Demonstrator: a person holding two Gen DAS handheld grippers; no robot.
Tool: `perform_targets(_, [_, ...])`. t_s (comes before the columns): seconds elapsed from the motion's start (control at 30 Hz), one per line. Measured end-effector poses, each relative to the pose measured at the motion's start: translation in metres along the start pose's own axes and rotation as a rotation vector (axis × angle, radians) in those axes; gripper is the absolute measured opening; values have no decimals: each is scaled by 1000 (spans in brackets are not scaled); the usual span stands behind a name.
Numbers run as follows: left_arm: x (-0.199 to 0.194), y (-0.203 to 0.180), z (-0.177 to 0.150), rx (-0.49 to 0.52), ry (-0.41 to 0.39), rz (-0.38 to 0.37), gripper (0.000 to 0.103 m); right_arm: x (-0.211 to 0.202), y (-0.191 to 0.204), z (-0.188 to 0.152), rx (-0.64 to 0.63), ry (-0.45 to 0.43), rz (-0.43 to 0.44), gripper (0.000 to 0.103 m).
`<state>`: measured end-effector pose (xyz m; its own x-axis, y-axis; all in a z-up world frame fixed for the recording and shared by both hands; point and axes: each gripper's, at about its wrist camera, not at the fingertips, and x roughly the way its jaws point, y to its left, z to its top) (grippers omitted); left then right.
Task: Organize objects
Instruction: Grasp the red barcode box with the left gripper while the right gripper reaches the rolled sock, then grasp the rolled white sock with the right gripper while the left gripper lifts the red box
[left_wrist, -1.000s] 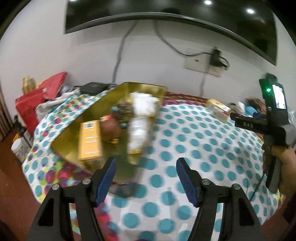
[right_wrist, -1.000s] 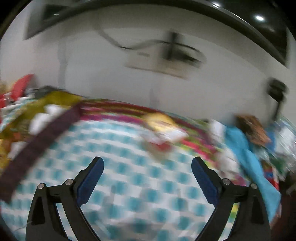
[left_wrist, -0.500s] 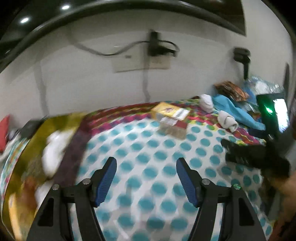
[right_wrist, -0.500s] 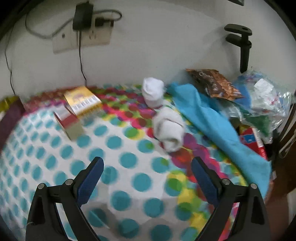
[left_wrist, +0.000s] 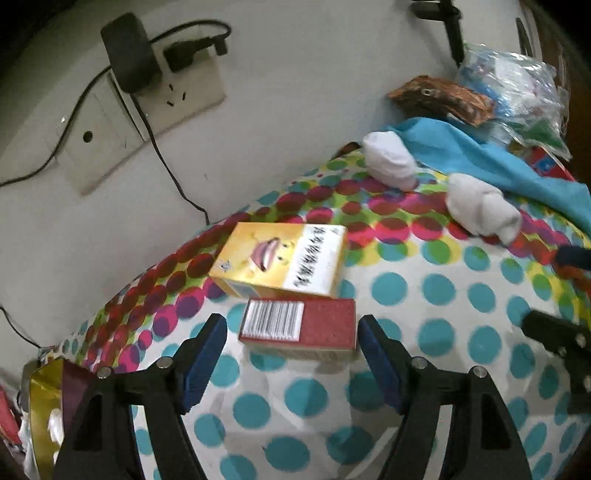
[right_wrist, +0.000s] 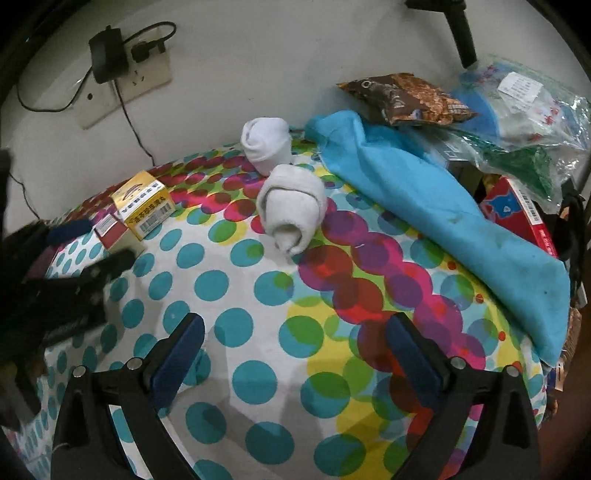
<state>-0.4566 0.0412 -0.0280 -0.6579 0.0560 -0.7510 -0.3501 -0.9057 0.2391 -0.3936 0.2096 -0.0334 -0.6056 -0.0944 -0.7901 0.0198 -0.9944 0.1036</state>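
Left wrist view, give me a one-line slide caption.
Left tool, jaws opening and empty, lines up on a red barcoded carton beside a yellow carton on the polka-dot tablecloth.

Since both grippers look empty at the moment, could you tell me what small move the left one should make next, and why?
Probably ease the left gripper forward and down around the red box. Its jaws are opening with nothing between the pads, and the box lies flat just ahead of the fingertips, beside the yellow box.

carton (left_wrist: 299, 328) before box (left_wrist: 280, 260), socks (left_wrist: 480, 210) right
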Motion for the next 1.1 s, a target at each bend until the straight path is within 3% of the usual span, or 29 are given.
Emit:
perform_targets(0.2, [18, 13, 8, -48, 10, -74, 77, -1, 0, 1, 11, -4, 13, 100])
perform_targets(0.23, [18, 15, 7, -61, 11, -70, 75, 0, 0, 1, 11, -4, 12, 100])
perform_targets(0.27, [18, 15, 6, -74, 15, -79, 66, 0, -1, 1, 10, -4, 12, 100])
perform_targets(0.33, [13, 15, 3, -80, 6, -68, 66, -1, -1, 2, 10, -3, 12, 100])
perform_targets(0.53, [-51, 15, -27, -189, -65, -73, 65, -1, -1, 2, 14, -5, 16, 99])
perform_targets(0.67, [-100, 4, -68, -258, -81, -75, 65, -3, -2, 4, 28, -21, -14, 99])
perform_targets(0.8, [-130, -7, -104, -321, -90, -81, 66, -2, 4, 20, 25, -71, -12, 98])
perform_targets(0.9, [-142, -10, -120, -351, -101, -84, 66, 9, 10, 41, -7, -87, -64, 98])
perform_targets(0.97, [-144, -11, -126, -367, -95, -75, 66, 23, 10, 52, -17, -63, -98, 87])
perform_targets(1.0, [-144, -10, -130, -381, -87, -68, 66, 34, 9, 58, -8, -39, -103, 72])
perform_targets(1.07, [-146, -10, -135, -407, -82, -82, 66, 45, 9, 63, -15, -9, -108, 56])
perform_targets(1.1, [-147, -11, -138, -410, -79, -80, 66, 45, 12, 64, -29, -13, -113, 33])
